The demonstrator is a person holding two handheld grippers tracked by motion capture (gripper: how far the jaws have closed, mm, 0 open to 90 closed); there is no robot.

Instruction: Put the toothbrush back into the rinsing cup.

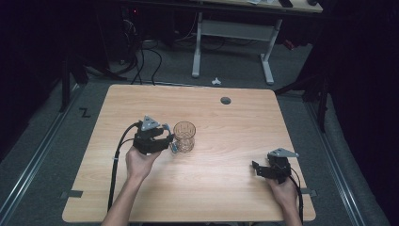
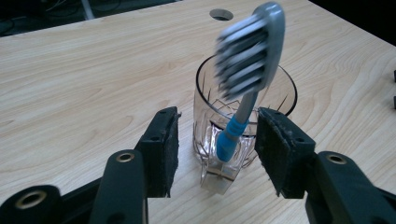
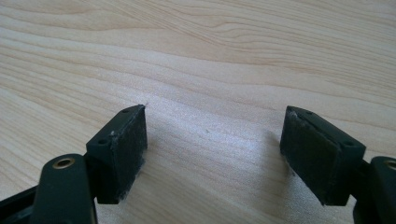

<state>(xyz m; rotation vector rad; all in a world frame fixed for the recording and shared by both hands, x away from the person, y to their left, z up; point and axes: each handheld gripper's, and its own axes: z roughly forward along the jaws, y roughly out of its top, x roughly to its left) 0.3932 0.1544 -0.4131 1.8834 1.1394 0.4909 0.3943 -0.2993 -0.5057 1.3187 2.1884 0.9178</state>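
Note:
A clear ribbed glass (image 1: 184, 136) stands left of the middle of the wooden table (image 1: 211, 193). In the left gripper view the glass (image 2: 275, 88) holds a toothbrush (image 2: 247, 51) with its blue and grey handle down and its blurred bristle head tilted up toward the camera. My left gripper (image 1: 170, 142) sits just left of the glass, and its jaws (image 2: 218, 117) stand open on either side of the brush handle without touching it. My right gripper (image 1: 257, 167) rests near the table's front right, and its jaws (image 3: 215, 119) are open over bare wood.
A round cable hole (image 1: 226, 100) lies in the table's far side, also seen beyond the glass as the cable hole (image 2: 221, 14). A white desk frame (image 1: 233, 30) and loose cables (image 1: 141, 61) stand on the floor beyond the table.

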